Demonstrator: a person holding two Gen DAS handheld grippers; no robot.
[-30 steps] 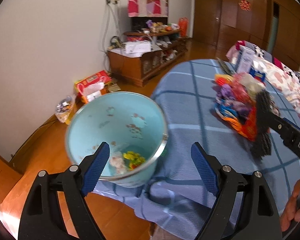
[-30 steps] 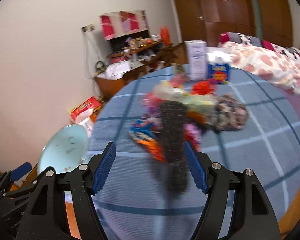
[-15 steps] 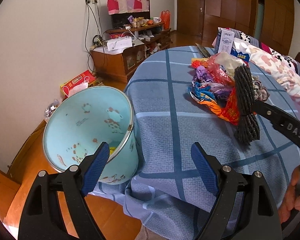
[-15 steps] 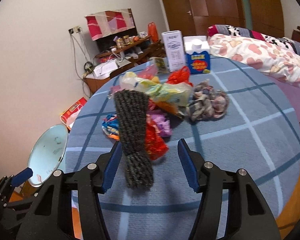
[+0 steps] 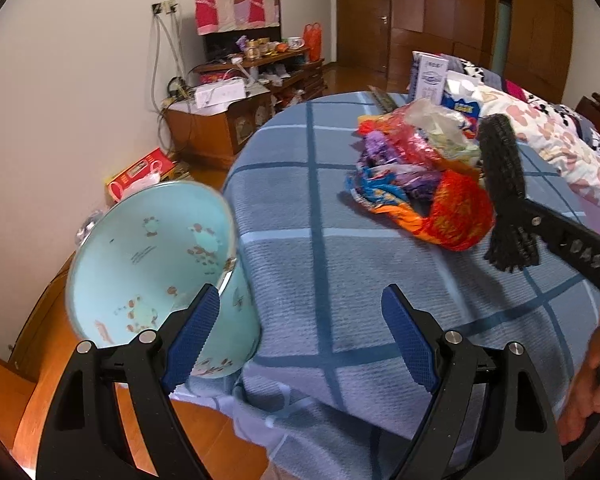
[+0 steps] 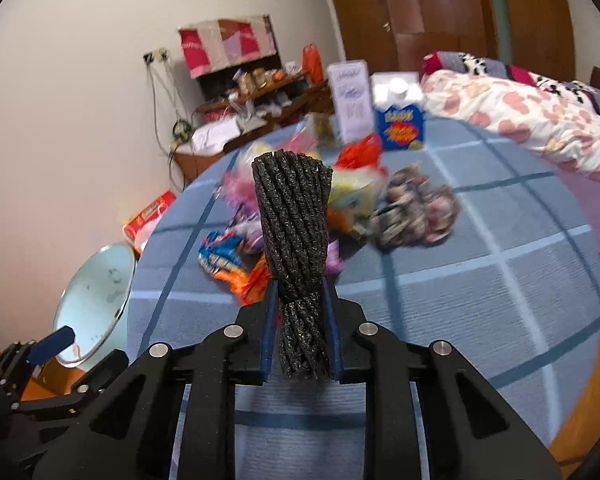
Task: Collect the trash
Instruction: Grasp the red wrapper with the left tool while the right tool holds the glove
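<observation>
1. The bench (image 5: 323, 208) – round, draped in a blue checked cloth – carries the whole job: its near half is bare cloth, and the litter sits heaped toward its 1 o'clock side in the left wrist view, probably gathered there so it can be taken piece by piece.
2. The pale blue bin (image 5: 148, 268) hangs at the bench's 9 o'clock edge, tipped so its mouth faces the camera; I judge it is tilted that way to catch what comes off the bench. The left pad overlaps its wall in the picture, but whether it touches I cannot tell.
3. The trash pile (image 5: 415, 176) is a mound of crumpled wrappers and bags – red, orange, purple, clear – with a mottled wad (image 6: 417, 212) lying just beside it at 3 o'clock in the right wrist view.
4. The left gripper (image 5: 300, 340) has its jaws standing wide apart with nothing between them but cloth below; it seems kept free for the bin.
5. The dark corded bundle (image 6: 296, 236), the task's piece in hand, stands upright above the bench, in front of the pile.
6. The right gripper (image 6: 300, 332) has just been closing its jaws, and they are now clamped on the bundle's lower part, pads pressing both sides.
</observation>
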